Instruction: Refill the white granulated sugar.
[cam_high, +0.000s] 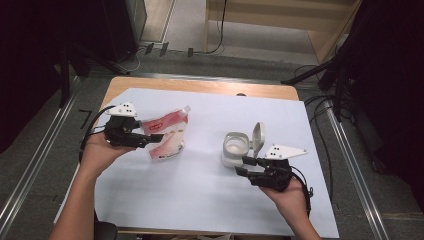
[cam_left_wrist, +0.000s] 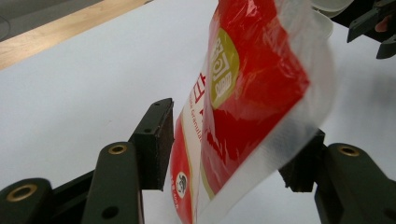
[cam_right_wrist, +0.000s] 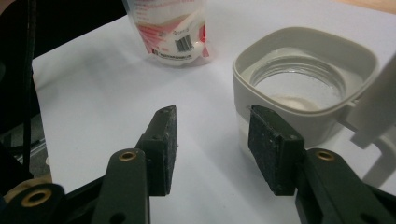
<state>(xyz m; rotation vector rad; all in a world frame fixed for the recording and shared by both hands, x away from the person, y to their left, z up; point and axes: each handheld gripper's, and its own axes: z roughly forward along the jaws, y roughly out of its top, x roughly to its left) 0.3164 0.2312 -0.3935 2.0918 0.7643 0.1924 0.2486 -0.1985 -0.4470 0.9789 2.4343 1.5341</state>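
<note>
Red refill pouch (cam_high: 167, 135) stands on the tabletop (cam_high: 200, 190), between the released left tool (cam_high: 150, 138) jaws. We judge it soft, light, slippery — grip the stiffer sealed edge. Right tool (cam_high: 245, 167) empty, beside the open jar (cam_high: 236, 148).

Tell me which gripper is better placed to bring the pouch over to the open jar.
Left. The red pouch already sits between the left gripper jaws; the right gripper is open, empty, beside the jar.
</note>
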